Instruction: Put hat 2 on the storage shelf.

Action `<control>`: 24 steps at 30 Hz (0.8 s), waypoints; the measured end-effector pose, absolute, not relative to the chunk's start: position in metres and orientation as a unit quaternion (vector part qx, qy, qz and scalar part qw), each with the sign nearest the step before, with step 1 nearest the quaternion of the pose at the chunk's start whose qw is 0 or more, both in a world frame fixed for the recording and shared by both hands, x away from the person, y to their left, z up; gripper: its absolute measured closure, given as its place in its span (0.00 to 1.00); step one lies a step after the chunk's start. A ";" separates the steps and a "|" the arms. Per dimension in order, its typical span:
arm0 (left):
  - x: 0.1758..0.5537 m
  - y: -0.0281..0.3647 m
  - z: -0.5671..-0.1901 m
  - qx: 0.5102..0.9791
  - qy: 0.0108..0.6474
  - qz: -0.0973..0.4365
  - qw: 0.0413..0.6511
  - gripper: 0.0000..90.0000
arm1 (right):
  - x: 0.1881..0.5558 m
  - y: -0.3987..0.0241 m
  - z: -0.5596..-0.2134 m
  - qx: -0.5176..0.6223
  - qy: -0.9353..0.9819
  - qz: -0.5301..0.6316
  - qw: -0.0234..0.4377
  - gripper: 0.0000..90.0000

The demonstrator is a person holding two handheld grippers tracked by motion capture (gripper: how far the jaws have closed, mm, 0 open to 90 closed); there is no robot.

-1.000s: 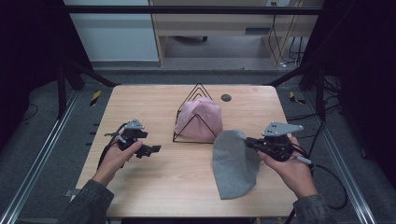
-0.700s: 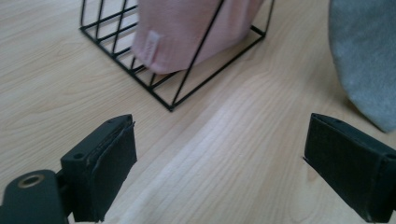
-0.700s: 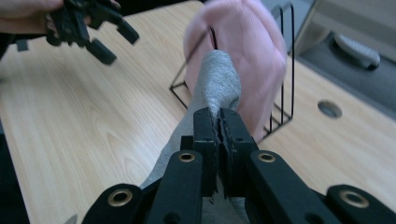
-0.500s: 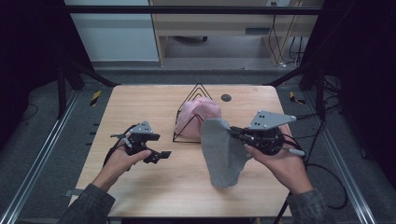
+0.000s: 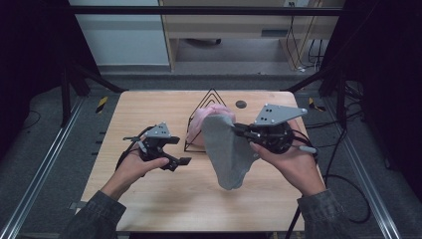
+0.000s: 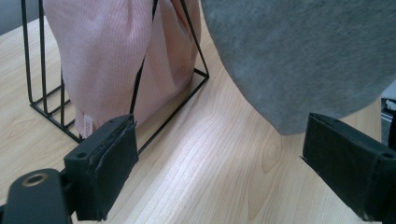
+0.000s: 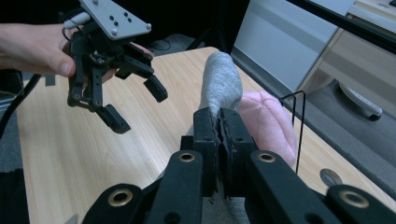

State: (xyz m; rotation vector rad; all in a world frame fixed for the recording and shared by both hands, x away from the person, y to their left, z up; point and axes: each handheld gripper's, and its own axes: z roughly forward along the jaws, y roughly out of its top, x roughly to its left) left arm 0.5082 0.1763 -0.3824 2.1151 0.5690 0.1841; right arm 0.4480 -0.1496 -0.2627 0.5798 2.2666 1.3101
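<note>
While pinched shut on the grey cloth [image 5: 226, 149], right tool [image 5: 238, 130] holds it hanging above the table [image 5: 149, 209], just beside wire rack [image 5: 206, 102] draped with pink garment [image 5: 199, 124]. Left tool [image 5: 180, 152]: open, empty, near rack, cloth ahead.

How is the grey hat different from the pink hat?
The grey hat hangs in the air, pinched by the right gripper; the pink hat sits inside the black wire rack on the table. The grey hat looks smooth and droops long; the pink hat looks ribbed and bunched. Both are soft cloth.
</note>
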 end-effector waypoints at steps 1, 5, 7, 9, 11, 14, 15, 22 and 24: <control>0.509 0.176 -0.382 0.857 0.232 0.076 0.455 0.11 | 0.448 -0.150 -0.262 0.210 0.822 0.477 0.228 0.96; 0.510 0.177 -0.382 0.854 0.234 0.073 0.459 0.12 | 0.448 -0.149 -0.255 0.209 0.822 0.477 0.231 0.96; 0.511 0.177 -0.380 0.854 0.234 0.074 0.459 0.13 | 0.449 -0.149 -0.252 0.209 0.822 0.476 0.233 0.96; 0.510 0.177 -0.379 0.854 0.232 0.075 0.459 0.14 | 0.449 -0.147 -0.249 0.206 0.822 0.476 0.235 0.96; 0.510 0.176 -0.378 0.854 0.230 0.075 0.460 0.14 | 0.449 -0.146 -0.247 0.206 0.822 0.476 0.236 0.96; 0.509 0.175 -0.376 0.854 0.228 0.076 0.461 0.15 | 0.451 -0.142 -0.244 0.203 0.822 0.476 0.237 0.96; 0.509 0.175 -0.376 0.854 0.228 0.076 0.461 0.15 | 0.452 -0.141 -0.244 0.201 0.822 0.476 0.237 0.96; 0.510 0.174 -0.375 0.853 0.227 0.075 0.463 0.15 | 0.455 -0.132 -0.240 0.193 0.824 0.478 0.235 0.96; 0.510 0.173 -0.375 0.854 0.225 0.075 0.464 0.16 | 0.456 -0.129 -0.239 0.191 0.825 0.478 0.235 0.96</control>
